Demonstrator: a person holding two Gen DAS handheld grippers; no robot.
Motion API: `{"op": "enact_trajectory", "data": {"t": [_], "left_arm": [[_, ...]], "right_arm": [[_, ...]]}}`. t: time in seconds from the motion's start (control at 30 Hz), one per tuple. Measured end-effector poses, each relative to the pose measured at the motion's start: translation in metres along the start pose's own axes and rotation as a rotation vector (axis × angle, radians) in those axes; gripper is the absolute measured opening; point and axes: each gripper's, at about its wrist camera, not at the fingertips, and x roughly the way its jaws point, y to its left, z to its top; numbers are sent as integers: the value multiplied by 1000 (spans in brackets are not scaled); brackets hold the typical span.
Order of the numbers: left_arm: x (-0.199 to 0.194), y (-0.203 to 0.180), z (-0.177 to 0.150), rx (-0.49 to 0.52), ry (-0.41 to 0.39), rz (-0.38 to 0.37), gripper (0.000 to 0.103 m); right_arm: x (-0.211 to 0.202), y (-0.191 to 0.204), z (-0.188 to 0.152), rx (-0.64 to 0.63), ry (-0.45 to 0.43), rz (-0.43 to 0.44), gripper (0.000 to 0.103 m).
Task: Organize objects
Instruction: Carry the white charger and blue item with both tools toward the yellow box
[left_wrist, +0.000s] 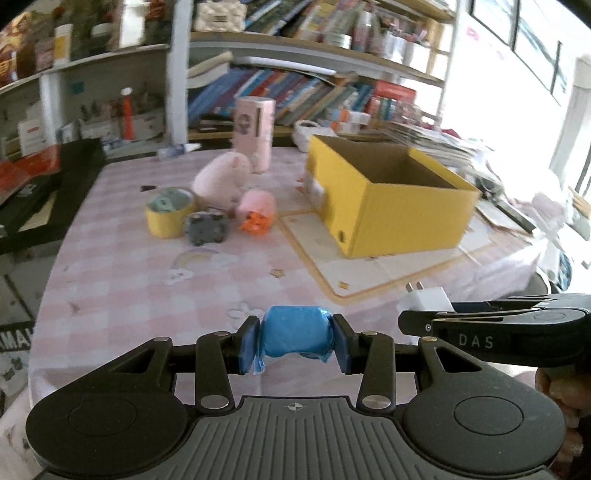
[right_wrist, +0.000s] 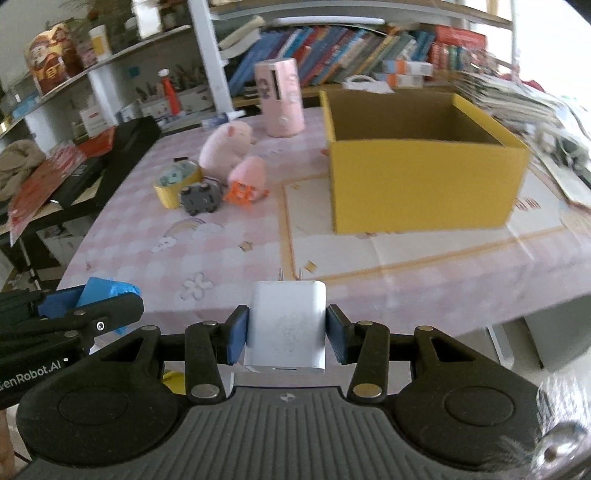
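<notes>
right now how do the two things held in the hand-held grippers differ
The blue wrapped bundle is soft-looking, rounded and crinkly; the white charger is hard, boxy and smooth. The charger has two metal prongs pointing forward; the bundle has none. Both are clamped between blue pads, short of the yellow box.

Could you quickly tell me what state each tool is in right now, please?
Left tool: closed on the blue wrapped packet.
Right tool: closed on the white plug adapter.
</notes>
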Motion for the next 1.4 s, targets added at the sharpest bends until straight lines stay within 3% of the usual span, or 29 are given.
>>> {"op": "enact_trajectory", "data": {"t": [0.43, 0.8, 1.4], "left_arm": [[3, -26, 3, 87, 2, -49, 41], [22, -57, 10, 163, 14, -135, 41], [44, -77, 31, 199, -1, -167, 41]], "right_arm": [[-17, -33, -18, 129, -1, -74, 43], [-26, -72, -26, 239, 11, -158, 43], [-18, -94, -9, 234, 13, -183, 43]]}}
